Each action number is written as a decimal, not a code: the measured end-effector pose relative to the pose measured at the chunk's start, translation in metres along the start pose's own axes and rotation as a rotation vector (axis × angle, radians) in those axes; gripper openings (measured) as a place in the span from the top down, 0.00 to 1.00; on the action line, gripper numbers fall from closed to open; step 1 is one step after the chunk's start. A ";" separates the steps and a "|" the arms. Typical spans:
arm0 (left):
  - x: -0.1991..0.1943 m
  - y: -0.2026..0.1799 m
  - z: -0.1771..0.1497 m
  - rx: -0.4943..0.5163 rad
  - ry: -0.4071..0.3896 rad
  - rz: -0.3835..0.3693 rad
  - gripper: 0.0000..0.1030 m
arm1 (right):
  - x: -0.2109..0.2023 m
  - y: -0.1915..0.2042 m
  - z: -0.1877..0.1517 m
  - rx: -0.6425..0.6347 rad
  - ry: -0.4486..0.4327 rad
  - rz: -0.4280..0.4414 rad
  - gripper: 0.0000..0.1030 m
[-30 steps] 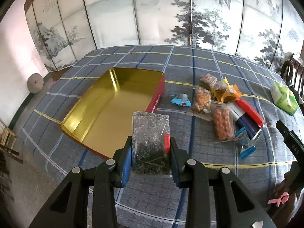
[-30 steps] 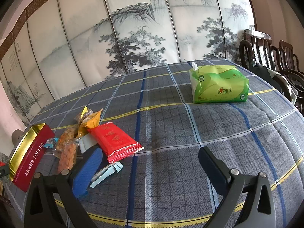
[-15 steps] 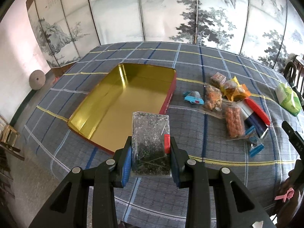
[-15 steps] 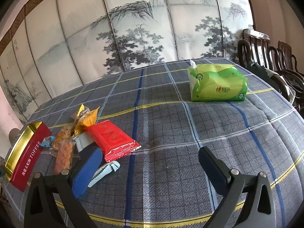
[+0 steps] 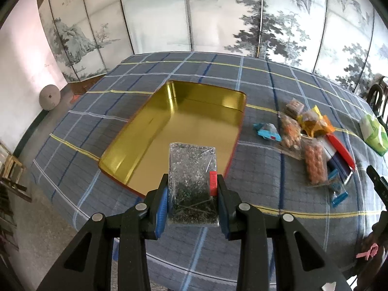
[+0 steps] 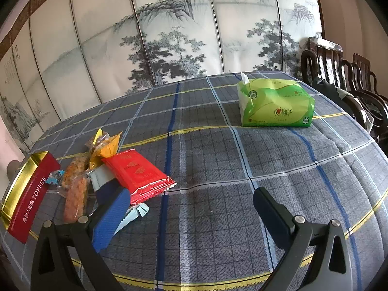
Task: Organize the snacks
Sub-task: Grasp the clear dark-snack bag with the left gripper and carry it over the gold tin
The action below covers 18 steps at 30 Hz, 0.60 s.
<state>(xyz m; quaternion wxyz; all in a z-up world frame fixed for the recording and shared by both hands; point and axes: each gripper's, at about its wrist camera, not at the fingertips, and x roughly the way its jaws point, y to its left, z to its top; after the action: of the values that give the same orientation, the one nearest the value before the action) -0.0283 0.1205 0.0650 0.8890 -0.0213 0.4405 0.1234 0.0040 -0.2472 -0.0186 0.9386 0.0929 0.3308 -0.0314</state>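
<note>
One clear packet (image 5: 192, 181) of dark, speckled snack sits pinched in the left gripper (image 5: 192, 200), held upright in the air above the near edge of the tin (image 5: 135, 131). Its jaws press the packet's lower sides, one pad on each edge, and a small red tag shows by the right pad.

The tin is open, gold inside and red outside, and nothing lies in it yet. Right of the tin a loose heap of snacks waits on the cloth (image 5: 262, 169): a small blue packet (image 5: 266, 131) nearest the tin, then clear bags of orange pieces (image 5: 314, 163), a yellow wrapper (image 5: 315, 123), a red pack (image 6: 137, 172) and a dark blue one half under it. Well right of the tin, far beyond the heap, stands a green tissue pack (image 6: 275, 101), which is probably no part of the job.

The right gripper (image 6: 191, 208) hangs over bare cloth right of the heap, jaws wide apart and holding nothing.

The packet looks light and soft — thin film that crumples and may slip if squeezed at the loose top. Holding low, where the contents fill it out, seems the safer hold. The contents are likely brittle, so a gentle pinch should do. It appears ready to be lowered into the tin — flat, I would judge, to leave room for the rest.
</note>
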 end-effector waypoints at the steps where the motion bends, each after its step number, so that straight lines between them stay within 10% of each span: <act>1: 0.001 0.002 0.002 -0.001 0.001 0.002 0.70 | 0.000 0.000 0.000 -0.001 0.002 -0.003 0.00; 18: 0.062 0.036 0.053 -0.005 0.089 0.027 0.70 | -0.003 0.002 -0.002 -0.003 -0.025 -0.031 0.00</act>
<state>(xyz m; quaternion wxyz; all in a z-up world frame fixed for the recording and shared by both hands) 0.0403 0.1759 0.0515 0.8667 -0.0230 0.4796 0.1354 0.0006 -0.2449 -0.0174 0.9422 0.0859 0.3204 -0.0464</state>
